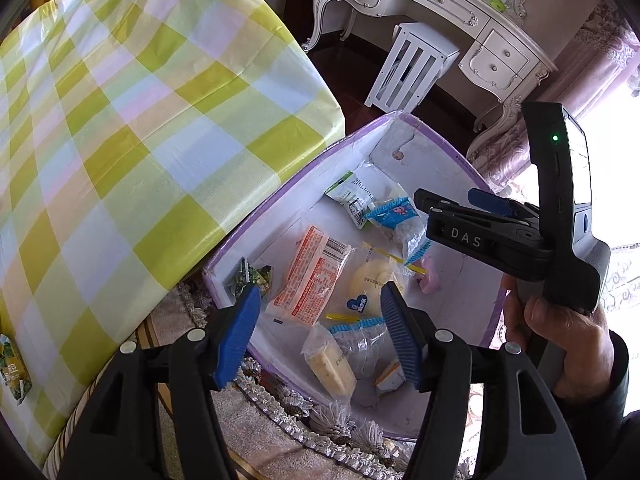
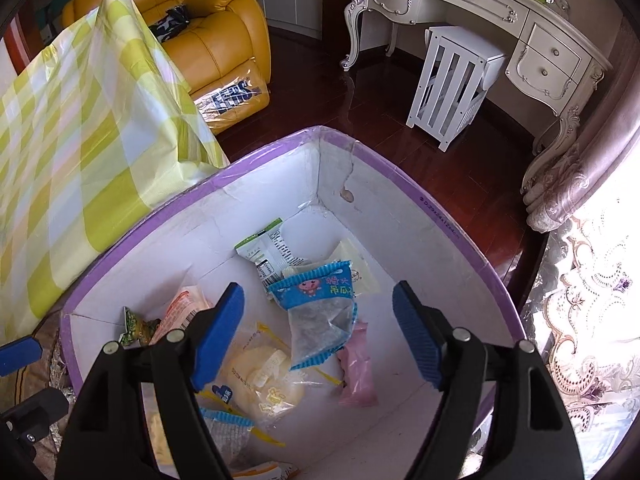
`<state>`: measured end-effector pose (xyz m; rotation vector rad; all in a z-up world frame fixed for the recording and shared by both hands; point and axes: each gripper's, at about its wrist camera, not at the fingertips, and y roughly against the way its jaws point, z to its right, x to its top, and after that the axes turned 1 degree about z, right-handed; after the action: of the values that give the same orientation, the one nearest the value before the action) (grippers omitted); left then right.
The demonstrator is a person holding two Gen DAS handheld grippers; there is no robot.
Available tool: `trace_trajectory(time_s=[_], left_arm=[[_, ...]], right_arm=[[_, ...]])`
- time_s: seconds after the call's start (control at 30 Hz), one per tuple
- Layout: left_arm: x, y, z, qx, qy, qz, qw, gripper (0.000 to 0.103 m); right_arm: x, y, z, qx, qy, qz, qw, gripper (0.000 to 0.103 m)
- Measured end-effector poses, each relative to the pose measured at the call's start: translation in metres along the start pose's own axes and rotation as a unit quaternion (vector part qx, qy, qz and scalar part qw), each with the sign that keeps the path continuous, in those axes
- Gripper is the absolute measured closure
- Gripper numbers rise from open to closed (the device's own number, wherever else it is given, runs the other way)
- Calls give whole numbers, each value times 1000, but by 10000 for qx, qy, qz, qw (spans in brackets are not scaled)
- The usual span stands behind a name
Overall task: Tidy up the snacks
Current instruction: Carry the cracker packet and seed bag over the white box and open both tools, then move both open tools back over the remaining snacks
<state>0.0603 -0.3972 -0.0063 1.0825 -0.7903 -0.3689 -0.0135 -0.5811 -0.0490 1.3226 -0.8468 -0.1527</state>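
Both sets of fingers are spread apart with nothing pinched in them, just hanging over the box. Between the left gripper (image 1: 320, 334) fingers you look straight down on a clear bag with a round yellow bun (image 1: 370, 280), and just toward the left pad there's the orange-and-white packet (image 1: 316, 280) lying flat. Closer in, right below the gap, sits a wrapped yellowish cake slice (image 1: 330, 364), and by the right pad a little orange-white wedge packet (image 1: 390, 378). Past the fingertips are the blue cartoon bag (image 1: 394, 218) and a green-and-white sachet (image 1: 348, 196); a small green candy wrapper (image 1: 250, 276) is tucked in the corner just outside the left pad. Over on the right gripper (image 2: 320, 336), the gap frames that same blue cartoon bag (image 2: 320, 312), with a pink packet (image 2: 358, 368) touching it on the right-pad side and the bun bag (image 2: 264, 384) under the left pad. All the snacks are lying loose on the bottom of the white box with the purple rim (image 2: 240, 160). Further out to the left is the table under a yellow-green checked cloth (image 1: 120, 140), with one green snack pack (image 1: 14, 368) on its edge. A hand (image 1: 560, 332) holds the right gripper's handle, off to the right of the left fingers.
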Motion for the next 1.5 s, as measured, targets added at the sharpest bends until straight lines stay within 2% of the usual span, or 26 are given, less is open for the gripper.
trace_trajectory(time_s=[0.23,0.4,0.63,1.03,1.2,1.4,1.5], left_arm=[[-4,20,-23,157,248,317,9991,39],[-11,40,-49,279,470,530,9971,39],[-31,68,-100,461,1077,807,9898,39],[-68,117,-172,737,1878,1267,9712,39],[-80,137,-205,876,2210,1474,9601,39],[-99,153,-252,1080,2675,1549,9449,39],[-102,154,-271,1047,2832,1482,9417,39]], right_arm=[[6,10,-20,176,107,29,9998,26],[8,20,-43,473,219,30,9986,26],[7,33,-90,719,594,31,9956,26],[4,60,-158,1119,1101,93,9876,26],[-3,69,-190,1327,1351,46,9819,26],[-15,80,-235,1637,1706,-48,9716,26],[-21,86,-259,1851,1874,-127,9646,26]])
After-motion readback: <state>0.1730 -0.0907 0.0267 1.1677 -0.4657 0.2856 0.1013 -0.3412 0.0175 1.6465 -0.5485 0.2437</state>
